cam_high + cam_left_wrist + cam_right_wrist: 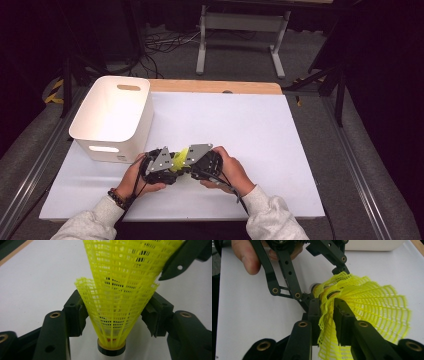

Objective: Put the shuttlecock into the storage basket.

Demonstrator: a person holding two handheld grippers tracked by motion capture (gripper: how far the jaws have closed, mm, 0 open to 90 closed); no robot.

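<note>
- The high view is showing the whole setting: a person's two hands are meeting near the front of the white table (260,145), the left gripper (167,167) and the right gripper (192,165) are pointing at each other, and a bit of yellow is showing between them.
- That view is also taking in a white bin (112,117) standing on the table's left part, just beyond the left hand; its inside cannot be seen from here.
- The left gripper view is giving what the high view cannot: the yellow thing is a pair of nested mesh shuttlecocks (117,302), the outer one ending in a dark-banded cork base (111,348) hanging just above the table.
- In this view the left gripper's jaws are pressing on both sides of the outer skirt, clamped on it, while a jaw of the right gripper is reaching in at the upper right.
- The right gripper view is looking from the other end: the right gripper's (327,315) jaws are standing close together with a folded edge of the yellow skirt (372,305) squeezed between them, so this gripper is pinching the mesh too.
- The same view is showing the left hand's fingers (244,255) behind the left gripper's linkage, with the bin's wall at the top edge.
- No brand, label or readable writing is appearing anywhere.
</note>
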